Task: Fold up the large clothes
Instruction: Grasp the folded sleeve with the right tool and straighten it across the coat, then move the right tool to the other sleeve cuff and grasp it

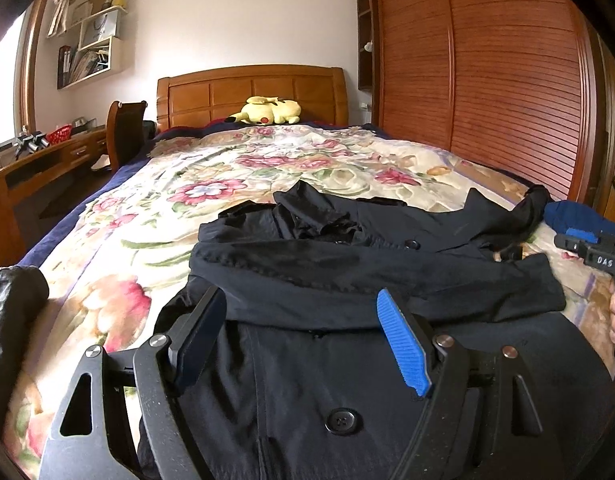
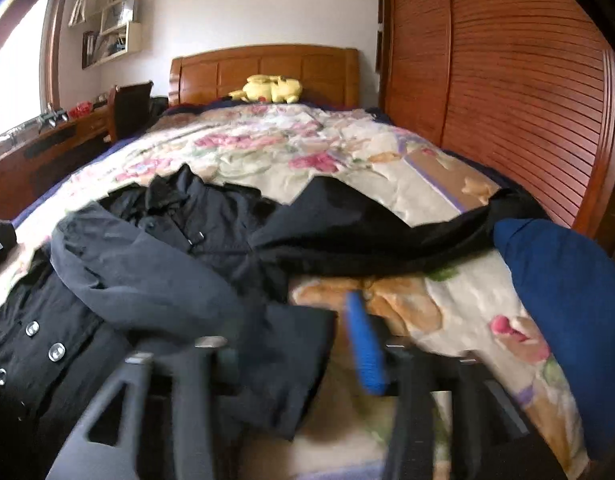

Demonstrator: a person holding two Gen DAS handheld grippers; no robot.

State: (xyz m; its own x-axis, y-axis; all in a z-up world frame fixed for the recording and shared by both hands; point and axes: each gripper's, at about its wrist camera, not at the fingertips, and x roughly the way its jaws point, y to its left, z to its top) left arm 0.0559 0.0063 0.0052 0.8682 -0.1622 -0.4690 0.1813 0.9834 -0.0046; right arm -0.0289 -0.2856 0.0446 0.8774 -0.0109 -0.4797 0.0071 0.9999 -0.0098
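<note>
Open floral bedspread beyond black coat, blue garment blocking right edge

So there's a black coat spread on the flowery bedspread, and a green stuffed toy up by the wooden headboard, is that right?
Not quite: the stuffed toy is yellow, not green. The left wrist view shows it clearly, lying by the wooden headboard. The rest holds: a black coat is spread on the flowery bedspread.

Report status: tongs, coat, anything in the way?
Left tongs open over black coat. Right tongs open, nothing gripped. Coat part folded. Blue garment beside right sleeve.
</note>
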